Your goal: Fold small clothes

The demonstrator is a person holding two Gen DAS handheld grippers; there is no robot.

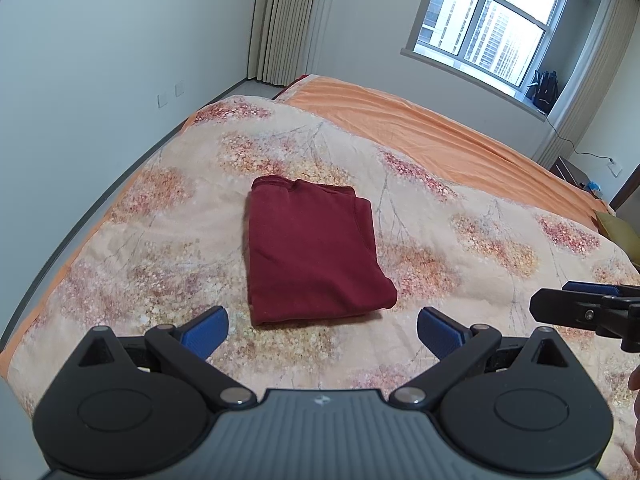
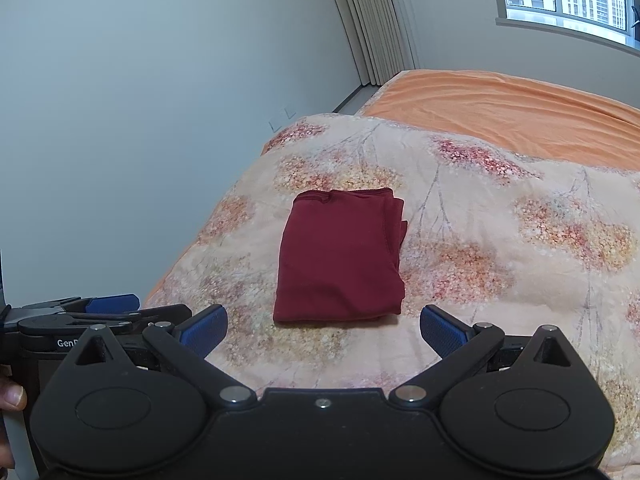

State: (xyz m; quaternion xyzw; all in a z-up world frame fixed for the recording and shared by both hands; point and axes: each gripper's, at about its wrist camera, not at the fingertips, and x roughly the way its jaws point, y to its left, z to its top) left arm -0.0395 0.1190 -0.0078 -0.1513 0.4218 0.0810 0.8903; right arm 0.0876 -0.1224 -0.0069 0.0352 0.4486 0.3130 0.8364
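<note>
A dark red garment (image 1: 314, 250) lies folded into a compact rectangle on the floral quilt (image 1: 460, 248); it also shows in the right wrist view (image 2: 342, 256). My left gripper (image 1: 322, 330) is open and empty, held above the quilt just short of the garment's near edge. My right gripper (image 2: 324, 330) is also open and empty, at a similar distance from the garment. The right gripper's fingers (image 1: 580, 304) show at the right edge of the left wrist view. The left gripper's fingers (image 2: 108, 308) show at the lower left of the right wrist view.
The quilt covers the near part of a bed with an orange sheet (image 1: 420, 120) behind it. A wall (image 1: 100, 60) runs close along the bed's left side. A curtain (image 1: 286, 20) and window (image 1: 488, 28) are at the far end. A dark bag (image 1: 544, 88) sits on the sill.
</note>
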